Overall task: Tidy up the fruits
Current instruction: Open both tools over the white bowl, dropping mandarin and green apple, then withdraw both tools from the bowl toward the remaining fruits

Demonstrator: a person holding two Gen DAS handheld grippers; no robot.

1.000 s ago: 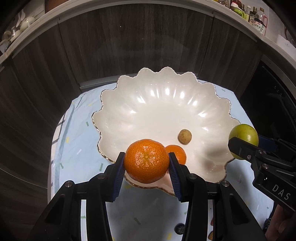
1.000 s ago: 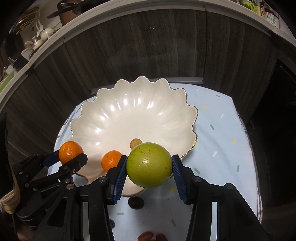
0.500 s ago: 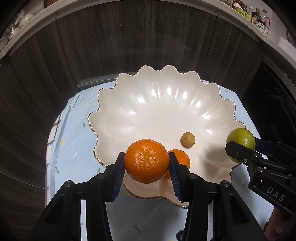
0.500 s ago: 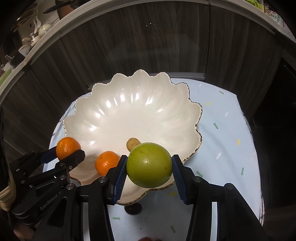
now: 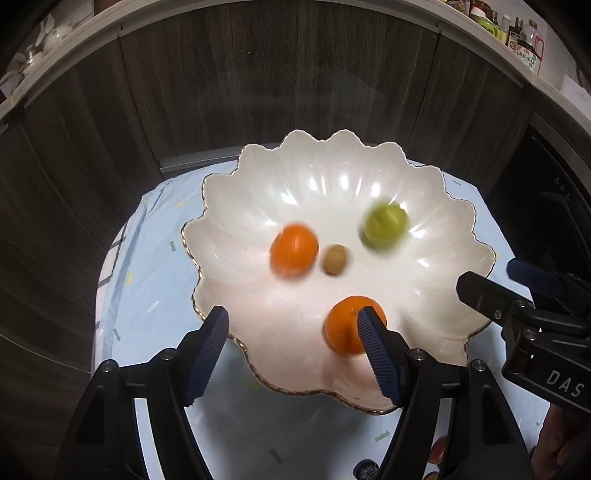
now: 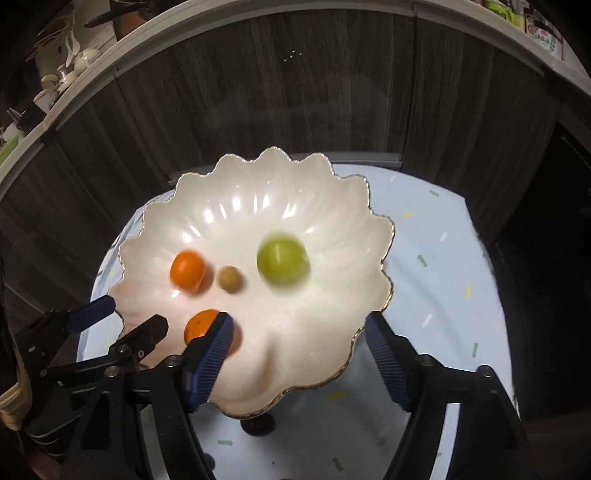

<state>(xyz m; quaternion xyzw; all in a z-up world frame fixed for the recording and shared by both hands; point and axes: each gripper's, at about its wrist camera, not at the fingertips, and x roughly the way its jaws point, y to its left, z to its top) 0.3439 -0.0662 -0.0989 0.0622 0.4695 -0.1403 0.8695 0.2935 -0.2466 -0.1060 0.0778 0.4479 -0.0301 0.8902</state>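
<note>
Dark wood-grain cabinet fronts (image 5: pixel 295 81) fill the back. A pale counter edge (image 6: pixel 258 18) curves above them, bottles (image 5: pixel 517 37) on the right, white crockery (image 6: pixel 70 70) on the left. The worktop (image 6: pixel 443 258) wears a light-blue confetti-print cloth.

— What do we see in the scalloped white bowl (image 5: pixel 424 184)?
— A blurred orange mandarin (image 5: pixel 293 246), a small tan fruit (image 5: pixel 335 259), a blurred green fruit (image 5: pixel 384 226), and another mandarin (image 5: pixel 343 325) nearer us.
</note>
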